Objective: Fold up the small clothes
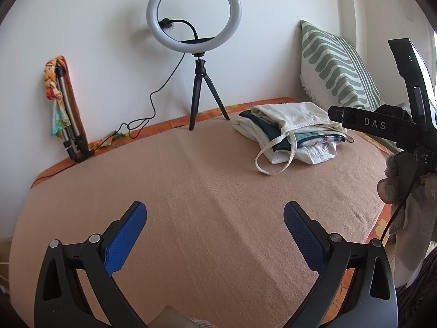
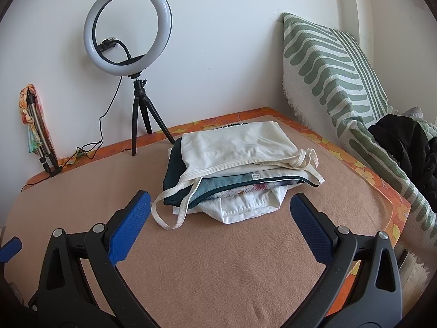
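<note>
Where hidden leftward: black jacket (image 2: 404,147) (right view).

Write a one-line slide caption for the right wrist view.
Open right gripper faces stacked clothes on blanket.

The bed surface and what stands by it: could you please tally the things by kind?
Stack of folded clothes: 1
Ring light on tripod: 1
Folded tripod against the wall: 1
Green-striped cushion: 1
Dark garment by the cushion: 1
Hand-held gripper, both open: left, right: 2
Total: 7
</note>
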The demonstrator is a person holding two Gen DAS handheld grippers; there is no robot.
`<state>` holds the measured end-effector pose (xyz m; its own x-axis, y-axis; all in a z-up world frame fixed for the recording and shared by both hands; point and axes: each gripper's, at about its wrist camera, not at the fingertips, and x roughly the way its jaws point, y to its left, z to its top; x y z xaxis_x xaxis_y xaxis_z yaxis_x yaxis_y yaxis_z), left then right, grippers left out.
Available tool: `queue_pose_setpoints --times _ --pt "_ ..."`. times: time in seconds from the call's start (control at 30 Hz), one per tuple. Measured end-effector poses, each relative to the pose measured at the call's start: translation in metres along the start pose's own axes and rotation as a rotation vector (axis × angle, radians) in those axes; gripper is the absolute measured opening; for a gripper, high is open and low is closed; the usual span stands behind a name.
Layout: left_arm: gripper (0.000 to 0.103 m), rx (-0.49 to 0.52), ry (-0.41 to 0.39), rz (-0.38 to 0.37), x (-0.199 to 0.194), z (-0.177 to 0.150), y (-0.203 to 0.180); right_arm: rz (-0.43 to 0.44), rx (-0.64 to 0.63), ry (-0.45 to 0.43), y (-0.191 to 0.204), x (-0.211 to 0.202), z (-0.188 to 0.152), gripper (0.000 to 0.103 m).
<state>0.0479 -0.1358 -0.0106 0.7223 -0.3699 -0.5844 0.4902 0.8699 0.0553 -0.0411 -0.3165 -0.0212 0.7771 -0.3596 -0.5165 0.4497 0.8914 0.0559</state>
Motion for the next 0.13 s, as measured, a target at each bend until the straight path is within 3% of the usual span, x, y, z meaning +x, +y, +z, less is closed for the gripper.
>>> queue_pose_setpoints --times 0.13 --pt "0.1 -0.001 -0.006 -0.002 -0.0022 0.0009 0.0004 -0.001 0.0 0.0 0.001 0.0002 -0.0001 0.103"
